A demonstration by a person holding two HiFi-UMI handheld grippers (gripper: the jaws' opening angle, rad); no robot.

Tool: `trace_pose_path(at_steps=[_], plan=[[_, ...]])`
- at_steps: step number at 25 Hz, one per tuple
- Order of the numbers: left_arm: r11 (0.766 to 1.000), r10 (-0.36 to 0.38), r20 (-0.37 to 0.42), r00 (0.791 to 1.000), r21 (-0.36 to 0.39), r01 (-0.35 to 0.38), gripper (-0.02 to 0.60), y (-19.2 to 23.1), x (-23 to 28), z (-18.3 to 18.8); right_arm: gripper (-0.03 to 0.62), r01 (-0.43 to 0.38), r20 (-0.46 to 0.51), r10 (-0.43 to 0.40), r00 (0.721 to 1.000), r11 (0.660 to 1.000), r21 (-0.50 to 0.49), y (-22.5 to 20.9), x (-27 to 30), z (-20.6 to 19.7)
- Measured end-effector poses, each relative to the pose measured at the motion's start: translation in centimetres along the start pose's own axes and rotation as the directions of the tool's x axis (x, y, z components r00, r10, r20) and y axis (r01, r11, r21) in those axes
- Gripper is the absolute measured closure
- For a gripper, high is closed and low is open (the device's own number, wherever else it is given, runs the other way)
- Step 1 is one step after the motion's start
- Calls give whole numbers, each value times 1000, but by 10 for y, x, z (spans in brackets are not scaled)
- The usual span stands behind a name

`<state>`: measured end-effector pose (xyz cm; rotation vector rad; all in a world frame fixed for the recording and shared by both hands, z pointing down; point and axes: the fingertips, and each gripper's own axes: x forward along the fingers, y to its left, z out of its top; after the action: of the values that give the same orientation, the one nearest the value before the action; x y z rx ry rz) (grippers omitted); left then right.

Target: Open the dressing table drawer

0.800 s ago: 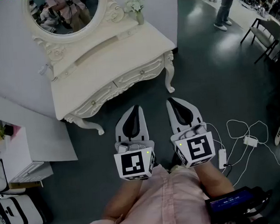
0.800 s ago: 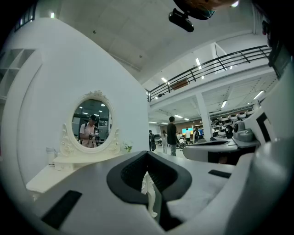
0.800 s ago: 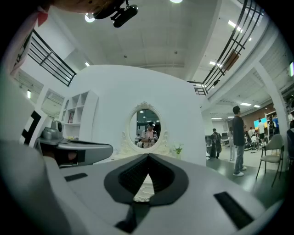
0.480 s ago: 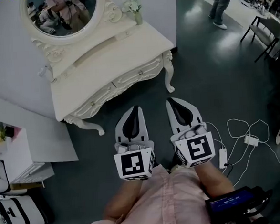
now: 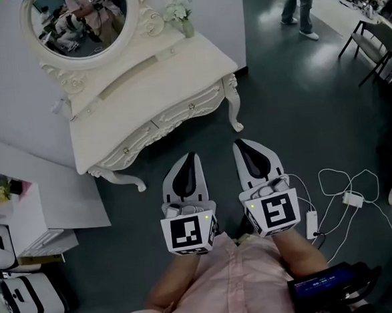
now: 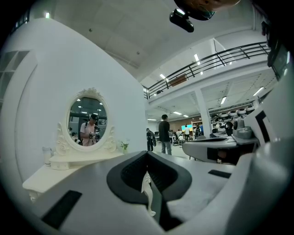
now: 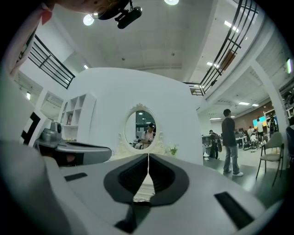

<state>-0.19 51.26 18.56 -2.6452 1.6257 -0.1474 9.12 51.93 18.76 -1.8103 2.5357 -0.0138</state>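
The cream dressing table (image 5: 144,89) with its oval mirror (image 5: 79,17) stands at the upper left of the head view. Its carved front holds two drawers, each with a small knob: the right drawer (image 5: 191,106) and the left drawer (image 5: 125,150), both closed. My left gripper (image 5: 191,156) and right gripper (image 5: 240,143) hover side by side over the dark floor, a short way in front of the table and touching nothing. Both are shut and empty. Past the left gripper (image 6: 147,156) I see the table (image 6: 69,160) off to the left; the right gripper (image 7: 148,158) points straight at the mirror (image 7: 141,130).
A small vase of flowers (image 5: 183,19) stands on the table's back right corner. White cables and an adapter (image 5: 349,198) lie on the floor at the right. A chair (image 5: 376,46) and a standing person (image 5: 299,5) are at the far right; white shelving (image 5: 27,224) is at the left.
The dressing table has slid slightly left and down in the head view, and the person at the back has walked left. Both grippers keep their place, still shut.
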Motion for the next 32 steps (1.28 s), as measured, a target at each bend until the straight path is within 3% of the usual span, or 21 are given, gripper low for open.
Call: trace_pose_path(at_steps=[10, 16, 32], plan=[[999, 50, -57, 997, -5, -51, 560, 1, 25, -15, 574, -30, -71, 35, 997, 998, 60, -24, 14, -29], [998, 50, -89, 995, -24, -52, 560, 25, 59, -35, 574, -42, -86, 41, 995, 999, -2, -26, 54, -42], [998, 36, -26, 999, -48, -38, 560, 117, 160, -18, 574, -48, -85, 46, 995, 999, -23, -29, 195, -30]])
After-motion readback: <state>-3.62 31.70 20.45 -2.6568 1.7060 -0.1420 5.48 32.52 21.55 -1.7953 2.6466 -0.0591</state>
